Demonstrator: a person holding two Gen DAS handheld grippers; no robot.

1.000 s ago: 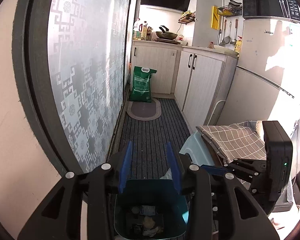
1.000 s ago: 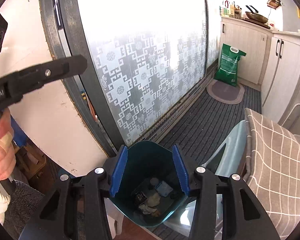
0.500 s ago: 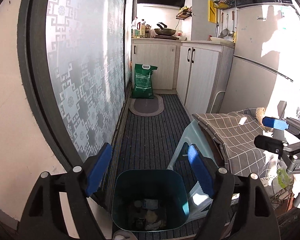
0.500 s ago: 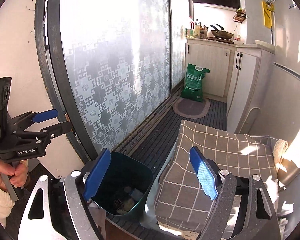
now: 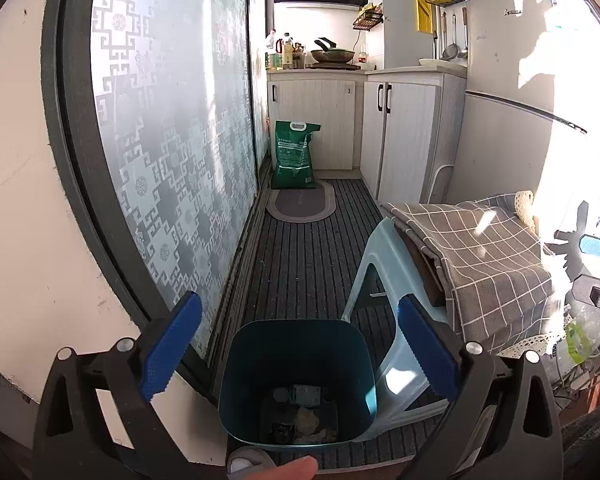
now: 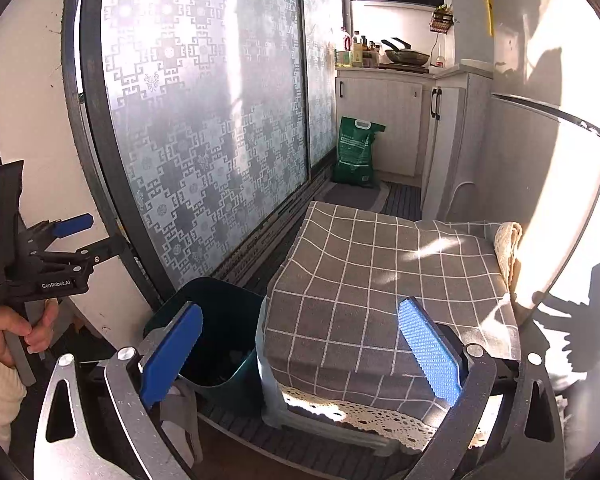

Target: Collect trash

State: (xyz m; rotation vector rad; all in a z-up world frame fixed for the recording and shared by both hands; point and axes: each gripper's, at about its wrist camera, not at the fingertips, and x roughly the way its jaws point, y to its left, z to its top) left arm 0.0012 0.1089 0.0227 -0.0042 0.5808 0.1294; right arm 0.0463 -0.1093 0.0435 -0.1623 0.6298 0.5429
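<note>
So both tongs were nearly pinched together over the bin a second ago and now they're opening up wide — left tongs (image 5: 298,350) and right tongs (image 6: 300,354) both spread, nothing between the pads on either one. The left pair sits right above the teal trash bin (image 5: 296,364), looking straight down into it, and you can see scraps of trash (image 5: 306,420) lying at the bottom. The right pair has swung off to the side since then: the bin has slid to the lower left of its view (image 6: 220,332) and it's now facing the checkered cloth (image 6: 384,280) draped over the pale blue stool (image 5: 384,264).

My read is that whatever was being carried is in the bin and the drop is done — so the next thing would be hunting for more trash. Can't spot any loose bits on the striped floor mat (image 5: 312,256) from here.

Other stuff around: frosted patterned sliding door (image 5: 172,140) hard by the bin on one side, stool touching or nearly touching it on the other, so the bin is kind of wedged in. Green sack (image 5: 294,154) stands against the cabinets (image 5: 396,136) further back, small oval rug (image 5: 300,202) in front of it. Fridge (image 6: 548,120) off to the right, lots of sun glare there.
</note>
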